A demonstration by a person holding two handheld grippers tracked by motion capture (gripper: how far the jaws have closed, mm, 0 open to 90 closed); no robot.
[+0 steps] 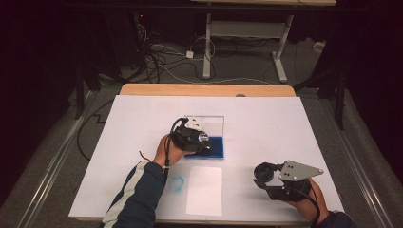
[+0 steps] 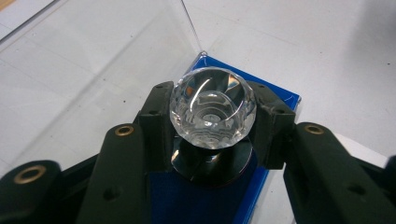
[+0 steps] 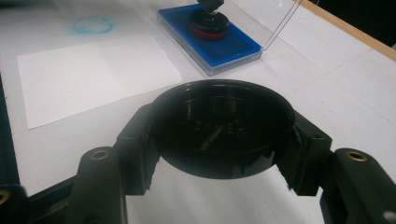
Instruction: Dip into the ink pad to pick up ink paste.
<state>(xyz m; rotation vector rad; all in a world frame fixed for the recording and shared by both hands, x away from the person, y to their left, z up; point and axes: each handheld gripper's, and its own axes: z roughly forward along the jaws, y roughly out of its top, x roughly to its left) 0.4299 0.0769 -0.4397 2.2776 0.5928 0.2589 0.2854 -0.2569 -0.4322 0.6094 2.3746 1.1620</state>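
The stamp [image 2: 212,109], with its faceted clear knob, looks hard, slippery and light; it stands on the blue ink pad [image 1: 214,148] mid-desk, the left tool [image 1: 197,138] clamped round the knob. Near right, the right tool [image 3: 219,140] grips the black cap [image 3: 222,126], hand low.

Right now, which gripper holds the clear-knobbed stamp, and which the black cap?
The left gripper clamps the stamp by its faceted clear knob, on the blue ink pad. The right gripper holds the round black cap, off to the side.

Left tool [image 1: 202,141] clamped, arm reaching forward; right tool [image 1: 263,176] clamped, held low
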